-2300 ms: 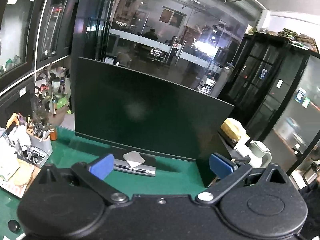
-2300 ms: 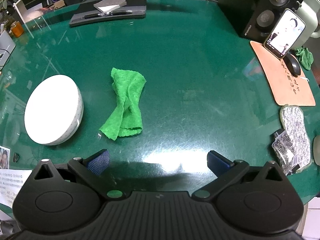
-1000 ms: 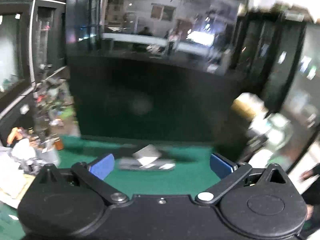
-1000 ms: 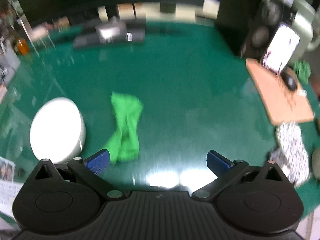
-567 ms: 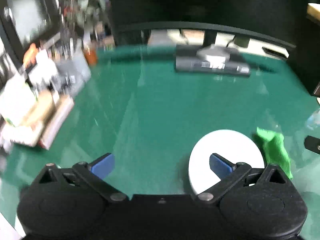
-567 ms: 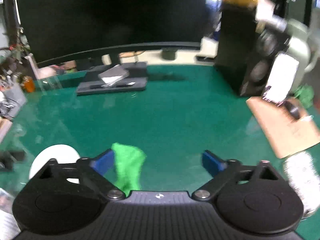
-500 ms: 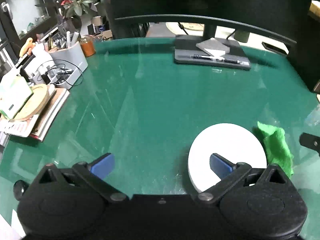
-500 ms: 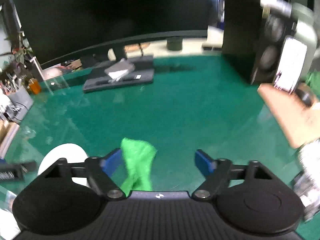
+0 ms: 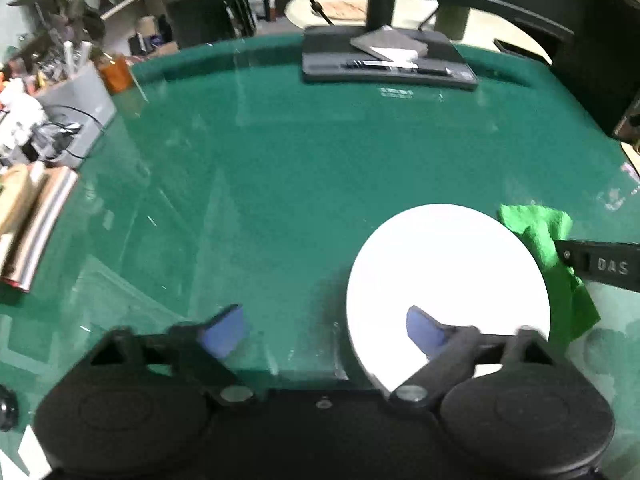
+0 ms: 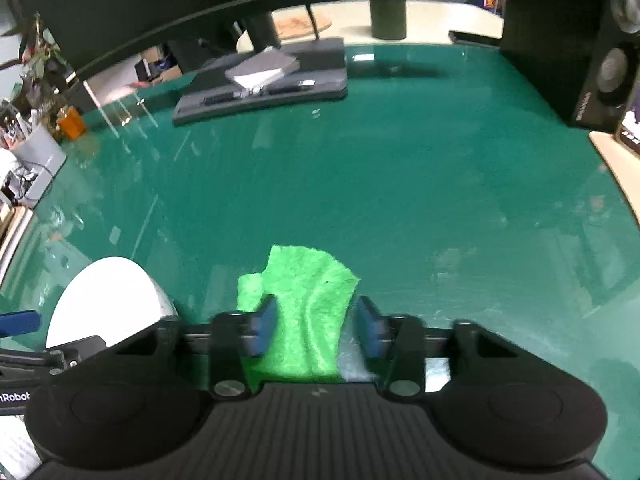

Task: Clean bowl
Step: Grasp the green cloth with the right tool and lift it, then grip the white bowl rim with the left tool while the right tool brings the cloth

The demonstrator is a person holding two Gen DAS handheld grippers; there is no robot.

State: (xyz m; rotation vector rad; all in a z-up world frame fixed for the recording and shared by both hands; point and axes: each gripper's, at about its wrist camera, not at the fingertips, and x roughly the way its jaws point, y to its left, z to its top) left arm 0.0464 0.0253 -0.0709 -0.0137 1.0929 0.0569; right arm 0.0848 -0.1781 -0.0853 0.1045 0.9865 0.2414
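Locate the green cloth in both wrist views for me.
Left wrist: green cloth at the right edge, beside the white bowl.
Right wrist: cloth low centre, between the right hand-held gripper pads.
Shared landmark: the bowl.

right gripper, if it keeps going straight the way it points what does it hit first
Most likely the green cloth: it lies directly between the open fingers of the right gripper, bunched on the green table. The white bowl sits off to its left, out of that line.
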